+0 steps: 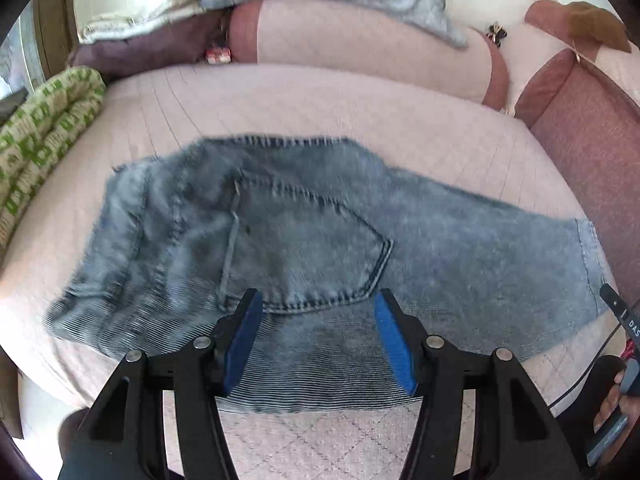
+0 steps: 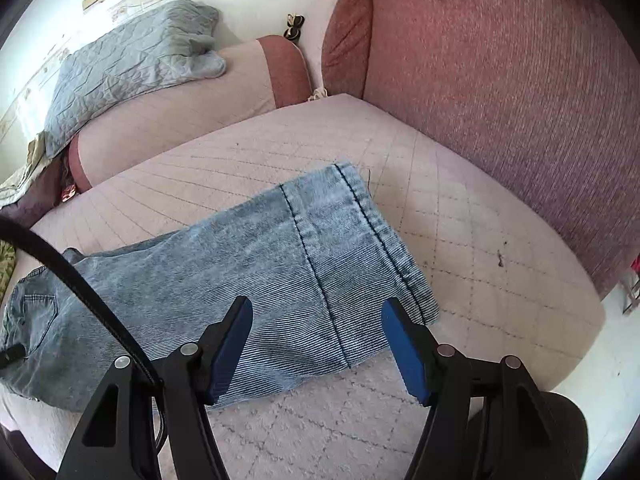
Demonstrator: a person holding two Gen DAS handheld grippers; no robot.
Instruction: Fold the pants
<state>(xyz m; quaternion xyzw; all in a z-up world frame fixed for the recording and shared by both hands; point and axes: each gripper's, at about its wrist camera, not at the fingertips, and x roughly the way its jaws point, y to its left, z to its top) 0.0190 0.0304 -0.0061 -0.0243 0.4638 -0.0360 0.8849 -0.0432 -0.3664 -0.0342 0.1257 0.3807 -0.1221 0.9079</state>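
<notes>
On the sofa (image 1: pixel 280 92), jeans (image 1: pixel 320 232) lie flat, both grippers open.

Only the letters "DAS" read, on a black strip (image 1: pixel 624 316) at the right edge.

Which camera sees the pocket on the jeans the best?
The left wrist view. The back pocket sits big and central just beyond the open left gripper, with its stitching clear. In the right wrist view the pocket is small at the far left edge of the jeans, beyond the open right gripper.
</notes>
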